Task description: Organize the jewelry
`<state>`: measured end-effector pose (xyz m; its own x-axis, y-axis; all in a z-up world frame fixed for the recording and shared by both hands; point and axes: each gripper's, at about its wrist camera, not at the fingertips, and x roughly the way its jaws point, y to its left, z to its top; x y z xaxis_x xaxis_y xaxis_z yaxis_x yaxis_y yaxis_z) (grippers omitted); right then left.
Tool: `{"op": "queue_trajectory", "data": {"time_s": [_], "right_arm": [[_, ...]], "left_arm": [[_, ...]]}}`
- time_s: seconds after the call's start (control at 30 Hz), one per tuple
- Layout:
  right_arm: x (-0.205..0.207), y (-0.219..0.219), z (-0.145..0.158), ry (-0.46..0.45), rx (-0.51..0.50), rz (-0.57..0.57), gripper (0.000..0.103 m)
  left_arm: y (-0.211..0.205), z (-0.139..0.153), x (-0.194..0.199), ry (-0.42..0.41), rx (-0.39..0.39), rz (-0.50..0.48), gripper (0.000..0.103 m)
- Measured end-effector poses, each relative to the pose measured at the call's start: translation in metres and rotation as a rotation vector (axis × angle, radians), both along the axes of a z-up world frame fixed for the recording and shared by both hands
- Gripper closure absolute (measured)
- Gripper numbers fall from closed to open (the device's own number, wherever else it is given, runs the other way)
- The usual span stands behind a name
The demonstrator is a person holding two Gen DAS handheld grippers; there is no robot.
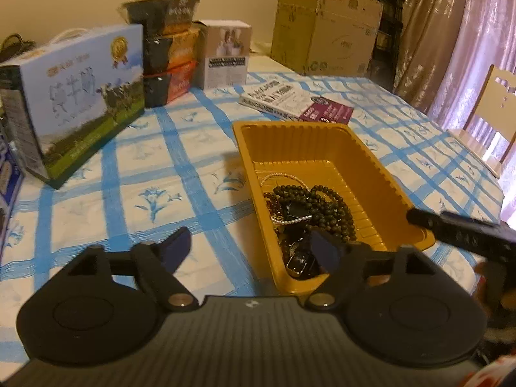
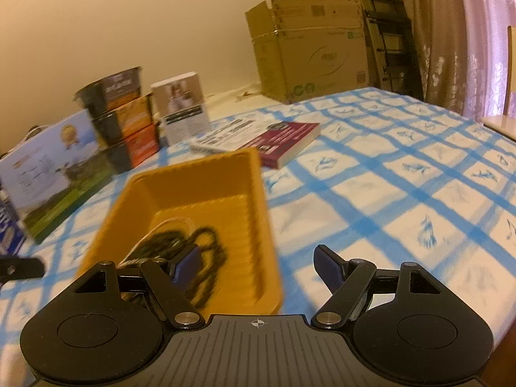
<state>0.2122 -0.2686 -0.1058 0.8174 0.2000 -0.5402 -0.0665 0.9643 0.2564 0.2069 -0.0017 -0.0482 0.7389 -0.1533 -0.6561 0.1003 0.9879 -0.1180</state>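
A golden plastic tray (image 1: 290, 125) stands on the blue-checked tablecloth (image 1: 129, 177). In its near end lies a tangle of jewelry: dark bead necklaces (image 1: 322, 206), a thin pearl chain (image 1: 280, 177) and some black pieces. My left gripper (image 1: 253, 248) is open, its right finger over the tray's near corner and its left finger over the cloth. The right wrist view is blurred. There the tray (image 2: 193, 167) lies to the left with the beads (image 2: 180, 245) in it. My right gripper (image 2: 258, 264) is open astride the tray's right wall, holding nothing. Its black finger (image 1: 425, 221) shows beside the tray.
At the back left stand a milk carton box (image 1: 80, 96), stacked dark and orange bowls (image 1: 167, 51) and a small white box (image 1: 225, 54). A book (image 1: 296, 100) lies behind the tray. Cardboard boxes (image 1: 322, 32), a curtain (image 1: 451, 32) and a chair (image 1: 490, 119) stand beyond the table's edges.
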Motion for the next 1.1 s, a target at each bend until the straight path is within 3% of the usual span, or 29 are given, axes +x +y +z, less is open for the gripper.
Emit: {"op": "queue_trajectory", "data": {"time_s": [0.33,0.47,0.73,0.93,1.1], "right_arm": [[-0.066,0.032,0.023,0.100,0.071,0.054,0.025],[-0.088,0.040,0.031,0.125,0.105,0.092,0.025],[-0.121,0.068,0.046,0.154,0.082,0.164,0.025],[-0.144,0.085,0.044,0.153,-0.020,0.227,0.025],[-0.154,0.088,0.041,0.161,-0.025,0.250,0.025]], "left_arm": [[0.016,0.022,-0.061,0.000,0.012,0.106,0.011],[0.029,0.029,-0.091,-0.007,-0.017,0.103,0.011],[0.039,0.045,-0.136,0.003,0.031,0.116,0.011],[0.041,0.044,-0.159,0.022,0.042,0.126,0.011],[0.036,0.038,-0.170,0.042,0.061,0.119,0.011]]}}
